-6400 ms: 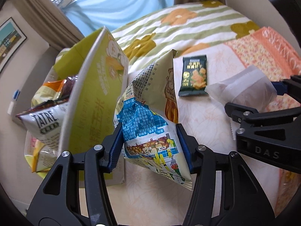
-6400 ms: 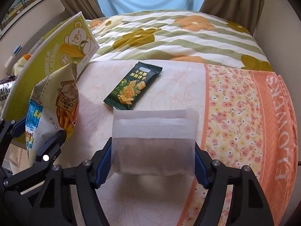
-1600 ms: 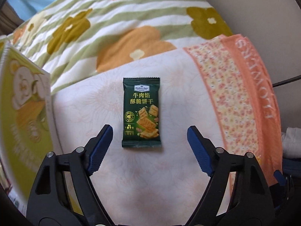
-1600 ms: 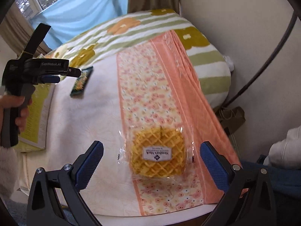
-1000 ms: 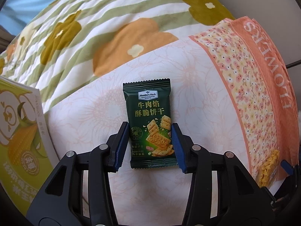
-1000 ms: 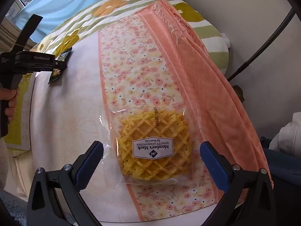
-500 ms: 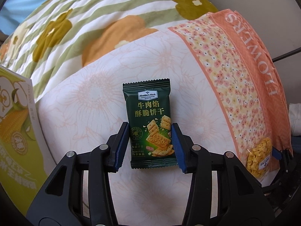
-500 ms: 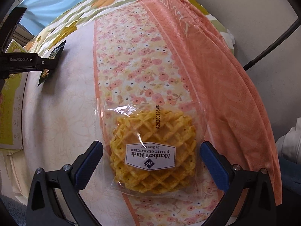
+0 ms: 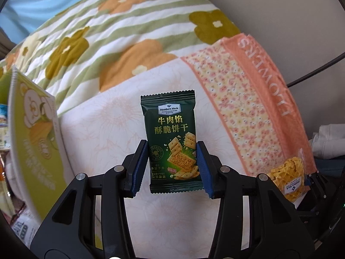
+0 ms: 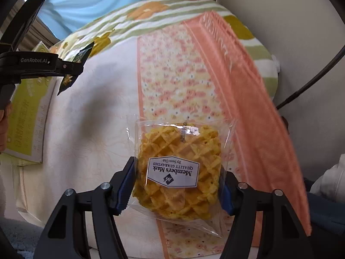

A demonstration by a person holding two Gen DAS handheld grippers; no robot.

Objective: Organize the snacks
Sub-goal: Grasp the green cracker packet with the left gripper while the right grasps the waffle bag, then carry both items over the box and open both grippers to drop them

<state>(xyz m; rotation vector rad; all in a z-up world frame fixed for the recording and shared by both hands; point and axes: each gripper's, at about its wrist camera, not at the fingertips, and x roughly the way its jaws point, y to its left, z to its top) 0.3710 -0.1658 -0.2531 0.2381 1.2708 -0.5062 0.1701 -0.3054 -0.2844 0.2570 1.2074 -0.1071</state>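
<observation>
Left wrist view: going left to right, there's a yellow-green box (image 9: 32, 142) standing at the left edge, then dead centre the left gripper (image 9: 172, 164) clamped tight on the lower half of a dark green cracker packet (image 9: 171, 142), which sticks upright out of the blue pads, and over at the lower right a bagged waffle (image 9: 289, 179) peeks in. Underneath it all is a cloth (image 9: 248, 99) with an orange flowery border, and behind that a striped flower blanket (image 9: 120, 32). Right wrist view: upper left shows the same left gripper holding the green packet clear above the cloth, box below it, and a bit of a hand at the left edge. Bottom centre, the right gripper (image 10: 176, 185) is closing, its pads already pressing both sides of the waffle's clear bag.
</observation>
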